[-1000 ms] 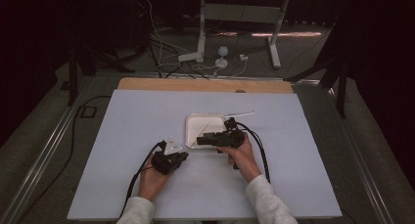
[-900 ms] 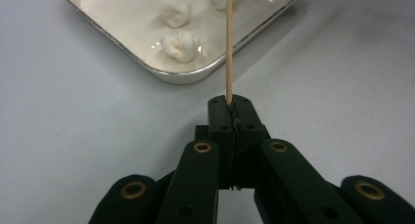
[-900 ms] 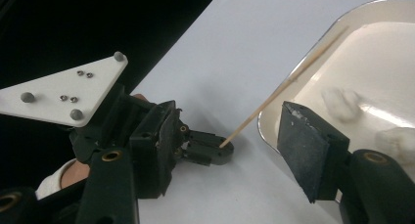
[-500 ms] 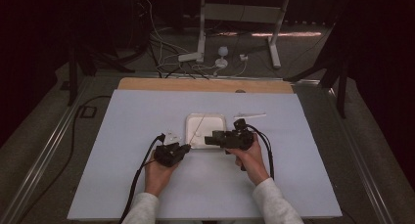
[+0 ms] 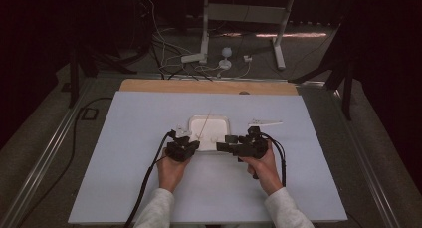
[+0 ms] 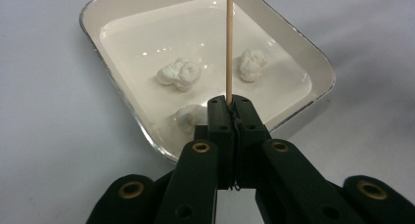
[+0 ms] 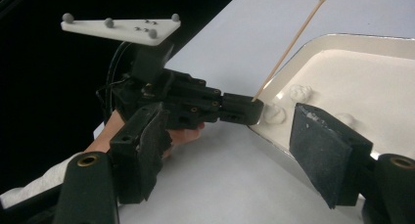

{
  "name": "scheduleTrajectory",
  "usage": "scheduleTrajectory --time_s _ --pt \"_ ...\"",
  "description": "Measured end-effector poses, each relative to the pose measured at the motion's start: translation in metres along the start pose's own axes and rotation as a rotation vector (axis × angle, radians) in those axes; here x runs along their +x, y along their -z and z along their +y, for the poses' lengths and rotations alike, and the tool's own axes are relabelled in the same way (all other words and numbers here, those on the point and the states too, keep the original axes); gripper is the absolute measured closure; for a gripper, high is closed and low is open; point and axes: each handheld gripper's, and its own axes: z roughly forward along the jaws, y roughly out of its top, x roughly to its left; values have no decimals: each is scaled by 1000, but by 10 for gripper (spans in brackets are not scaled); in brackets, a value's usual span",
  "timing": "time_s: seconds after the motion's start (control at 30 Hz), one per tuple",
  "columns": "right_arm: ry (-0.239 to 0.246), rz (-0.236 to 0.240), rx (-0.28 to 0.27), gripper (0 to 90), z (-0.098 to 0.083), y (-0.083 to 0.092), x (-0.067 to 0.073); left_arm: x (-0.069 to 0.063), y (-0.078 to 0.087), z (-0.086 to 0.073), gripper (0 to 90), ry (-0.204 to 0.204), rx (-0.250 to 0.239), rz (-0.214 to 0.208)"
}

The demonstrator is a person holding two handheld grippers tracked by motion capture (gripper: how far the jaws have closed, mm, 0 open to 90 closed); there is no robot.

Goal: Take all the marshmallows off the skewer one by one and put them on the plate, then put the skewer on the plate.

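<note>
Both hands have drawn nearer the tray (image 5: pixel 191 126), the left hand-held gripper (image 6: pixel 230 102) clamping a skewer (image 6: pixel 228 43) pointing over three marshmallows (image 6: pixel 179 73), the right hand-held gripper (image 7: pixel 230 136), jaws just widening and empty, alongside on the worktop (image 5: pixel 124 163).

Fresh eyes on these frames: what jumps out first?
The thin wooden skewer clamped in the shut left gripper, slanting up over the shallow white square tray at mid-table. Three small white fluffy lumps lie in the tray. The right gripper faces in from the tray's other side, its jaws just opening with nothing between them.
</note>
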Motion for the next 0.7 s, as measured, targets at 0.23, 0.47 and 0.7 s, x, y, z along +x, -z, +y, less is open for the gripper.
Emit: scheduleTrajectory --time_s 0.23,0.47,0.7 --pt "-6 -11 -18 285 -5 9 -1 -2 -6 4 892 18 16 13" --pt "-20 -19 -29 285 -7 14 -4 -3 -11 6 891 41 24 21" --pt "-23 -29 -30 285 -9 19 -5 -5 -15 5 888 57 42 31"
